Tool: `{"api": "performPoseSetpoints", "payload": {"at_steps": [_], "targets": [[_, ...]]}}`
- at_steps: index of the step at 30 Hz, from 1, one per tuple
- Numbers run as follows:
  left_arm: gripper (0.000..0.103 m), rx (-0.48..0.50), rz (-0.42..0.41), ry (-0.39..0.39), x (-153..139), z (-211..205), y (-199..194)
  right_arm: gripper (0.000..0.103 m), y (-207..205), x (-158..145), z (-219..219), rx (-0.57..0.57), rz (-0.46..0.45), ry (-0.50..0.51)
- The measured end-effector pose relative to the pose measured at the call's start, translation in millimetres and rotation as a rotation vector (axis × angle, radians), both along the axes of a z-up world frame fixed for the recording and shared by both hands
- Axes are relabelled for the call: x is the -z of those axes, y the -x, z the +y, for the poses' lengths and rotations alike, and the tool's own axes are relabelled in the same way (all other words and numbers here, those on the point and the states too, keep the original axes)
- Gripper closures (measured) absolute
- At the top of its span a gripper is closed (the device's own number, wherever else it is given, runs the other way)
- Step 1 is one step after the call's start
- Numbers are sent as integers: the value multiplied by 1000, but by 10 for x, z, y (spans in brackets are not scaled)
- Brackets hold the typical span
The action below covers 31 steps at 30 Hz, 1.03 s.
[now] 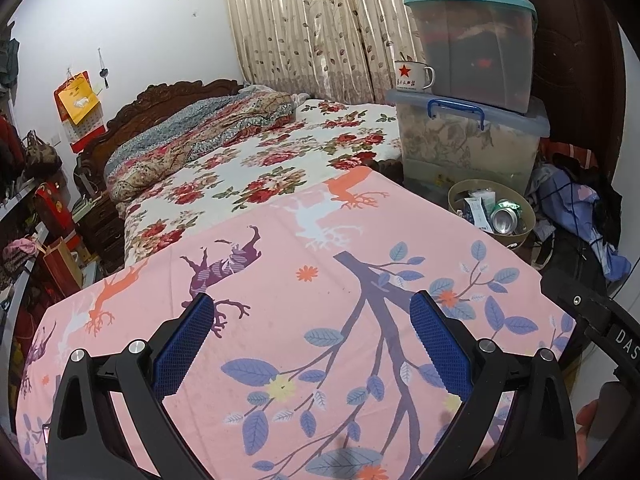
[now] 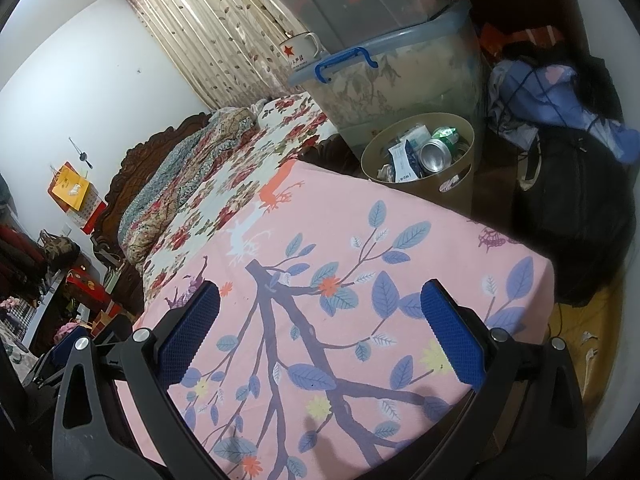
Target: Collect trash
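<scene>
- Pink cotton, printed with deer and blue-leafed branches, covers the tabletop (image 1: 320, 240) under both my grippers; I can see no loose trash on the cloth in either view.
- My left gripper (image 1: 312, 344) hovers over the near part of the cloth, jaws spread wide with nothing between the blue pads (image 1: 184, 344).
- My right gripper (image 2: 320, 336) hangs over the same cloth further to the right, jaws equally wide and equally empty.
- The trash I can see sits in the round tan bin (image 2: 464, 184), on the floor just past the far right corner of the tabletop, at the foot of the stacked clear storage boxes (image 1: 468, 148).
- A crushed silver can (image 2: 434, 156) lies tilted in the bin with its long axis pointing up and toward me, a green can (image 2: 444, 134) behind it and paper wrappers (image 2: 404, 160) to its left.
- From both sets of jaws the bin lies ahead and to the right; it looms larger in the right wrist view, so I judge my right hand the nearer one.
- A white enamel mug (image 1: 412, 74) with a red star stands on the lower box's lid, well above the bin.
- The flowered bed (image 1: 260, 160) stretches away on the far left.
- Any coming reach, I judge, turns on that far right direction, over the tabletop's edge.
</scene>
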State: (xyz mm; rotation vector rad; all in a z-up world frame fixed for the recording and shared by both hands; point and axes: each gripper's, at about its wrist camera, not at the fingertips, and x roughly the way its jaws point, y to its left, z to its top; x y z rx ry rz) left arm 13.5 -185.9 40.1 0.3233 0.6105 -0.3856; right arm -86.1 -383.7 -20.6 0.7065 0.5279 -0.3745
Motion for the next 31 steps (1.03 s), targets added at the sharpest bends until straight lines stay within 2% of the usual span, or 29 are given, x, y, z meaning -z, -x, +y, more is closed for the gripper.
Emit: {"api": "performPoseSetpoints", "payload": {"at_steps": [31], "targets": [[9,24,25,8,55,13,6,4,17,118,47,-3,13,-21]]}}
